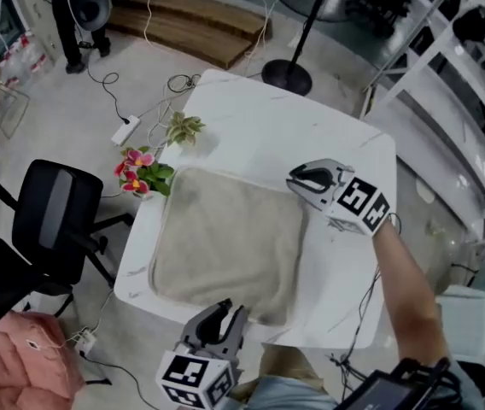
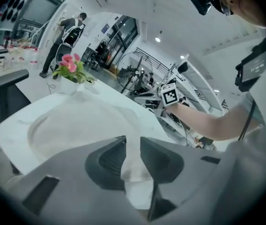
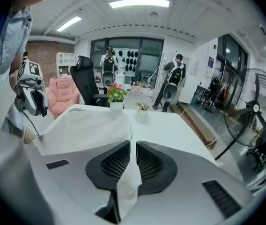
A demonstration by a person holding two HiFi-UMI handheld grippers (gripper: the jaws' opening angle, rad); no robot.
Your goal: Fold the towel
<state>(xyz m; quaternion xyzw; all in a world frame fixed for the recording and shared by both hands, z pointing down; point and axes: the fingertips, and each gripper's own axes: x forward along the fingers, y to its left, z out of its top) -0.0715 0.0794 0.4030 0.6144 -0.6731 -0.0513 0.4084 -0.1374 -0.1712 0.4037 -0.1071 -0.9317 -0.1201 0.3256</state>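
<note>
white marbled worktop (image 1: 268,126), bare along its far and right sides. spread flat over its left and near part, a beige towel (image 1: 225,237), reaching almost to the near edge. off the worktop's left edge, on the floor, a black office chair (image 1: 50,220). at the towel's far right corner, the right gripper (image 1: 302,180), jaws clenched on a thin lifted fold of the cloth. at the worktop's near edge, by the towel's near right corner, the left gripper (image 1: 225,313), jaws less tightly together, a thicker bunch of towel between them, seemingly pinched though blurred there. at the left edge, just beside the towel's far left corner, a pot of pink flowers (image 1: 140,173). near the worktop's far left corner, a small green plant (image 1: 183,129).
</note>
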